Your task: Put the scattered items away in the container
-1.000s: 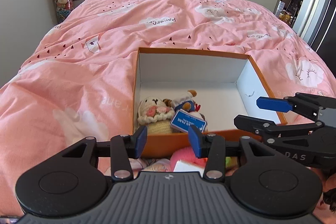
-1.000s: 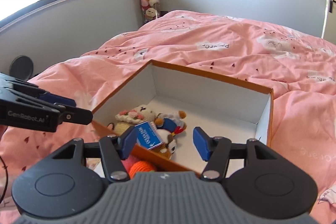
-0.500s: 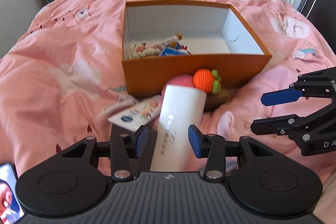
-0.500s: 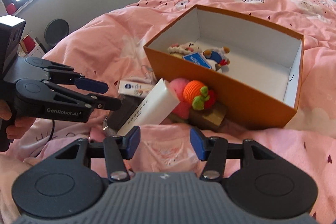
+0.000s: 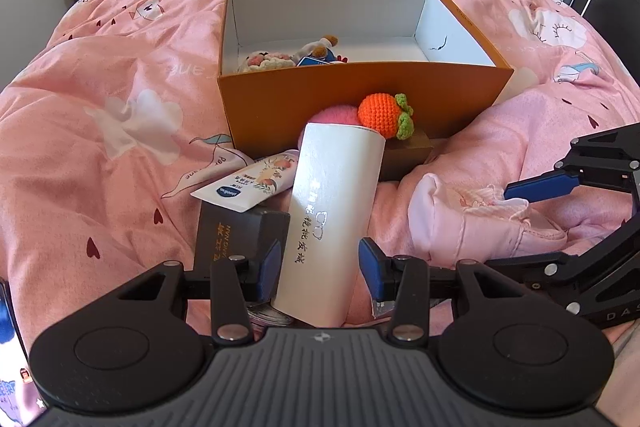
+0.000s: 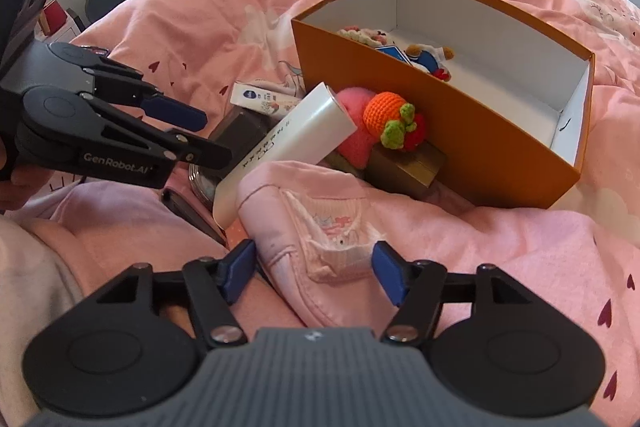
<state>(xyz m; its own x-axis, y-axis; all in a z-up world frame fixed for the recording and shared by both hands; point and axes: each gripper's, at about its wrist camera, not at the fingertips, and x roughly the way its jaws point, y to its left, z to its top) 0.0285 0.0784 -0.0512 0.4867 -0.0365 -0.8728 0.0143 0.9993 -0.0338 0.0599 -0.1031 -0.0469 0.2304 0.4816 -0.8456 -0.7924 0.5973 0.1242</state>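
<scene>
Cardboard makes up the orange box (image 5: 360, 99), matte outside and white within, standing straight ahead of the left gripper (image 5: 318, 269) on the rumpled pink duvet (image 5: 100, 99). Its near wall hides most of the soft toys inside (image 5: 280, 61). Against that wall lean a crocheted orange fruit (image 5: 378, 115) with green leaves and a fuzzy pink ball (image 6: 356, 115), partly covered. A smooth white tube (image 5: 336, 215) with silver lettering slants between the left gripper's spread blue pads, with gaps on both sides. Just left lie a dark carton (image 5: 236, 235) and a flat cream tube (image 5: 248, 183). The right gripper (image 6: 314, 275), wide open and holding nothing, hovers over a folded pink quilted cloth (image 6: 316, 211). A metallic round object under the white tube is too hidden to identify.
</scene>
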